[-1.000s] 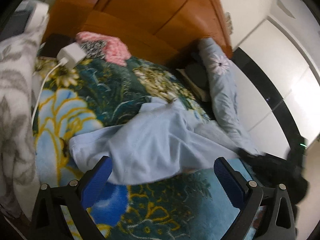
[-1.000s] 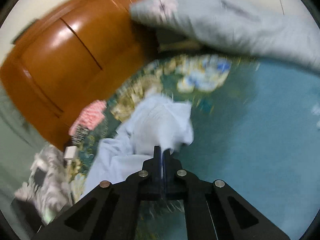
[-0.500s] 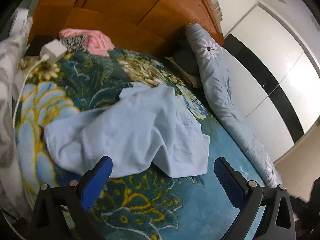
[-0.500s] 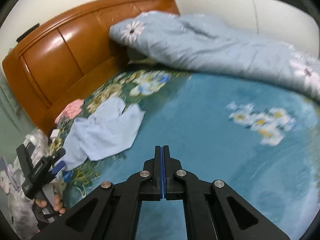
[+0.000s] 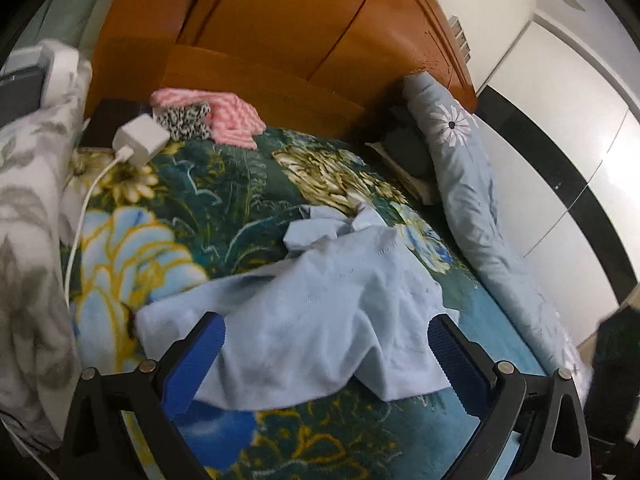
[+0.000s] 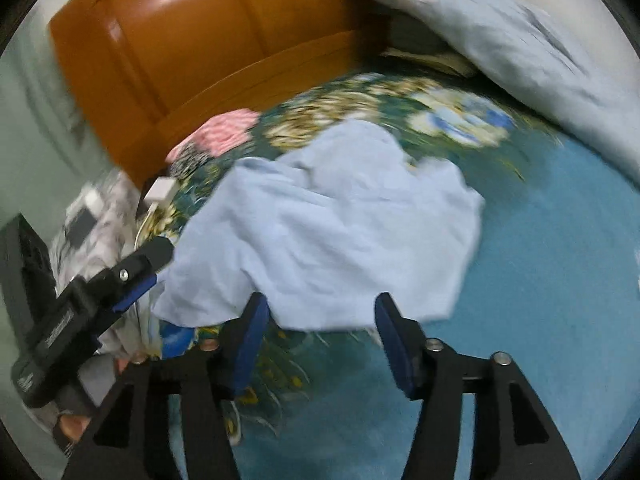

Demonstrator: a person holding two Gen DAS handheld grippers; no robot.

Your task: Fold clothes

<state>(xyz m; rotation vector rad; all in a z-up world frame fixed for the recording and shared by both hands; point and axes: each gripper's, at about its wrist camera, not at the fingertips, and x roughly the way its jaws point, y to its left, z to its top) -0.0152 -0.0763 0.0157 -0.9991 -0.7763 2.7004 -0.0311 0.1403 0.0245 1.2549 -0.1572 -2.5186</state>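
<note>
Light blue garment (image 5: 320, 320) lies crumpled and unfolded on the bed, roughly mid-mattress, on the floral blanket (image 5: 200, 208), one end bunched up toward the headboard. Also seen in the right wrist view (image 6: 328, 232), blurred. Left gripper (image 5: 326, 356) hangs over the garment's near edge, jaws wide apart, blue pads either side of the cloth, nothing pinched. Right gripper (image 6: 320, 332) sits just at the garment's near hem, jaws opening, no cloth between the pads as far as the blur lets me tell. Wooden headboard (image 5: 300, 40) at the head end. Pink striped cloth (image 5: 228, 118) and a black-white patterned piece (image 5: 184, 120) piled at the headboard's left corner. White charger (image 5: 140, 140) with cable just beside them, near the bed's left edge. Grey-white floral bedding (image 5: 28, 220) along the left edge. Pale blue quilt (image 5: 464, 184) with flower print rolled along the right edge.
</note>
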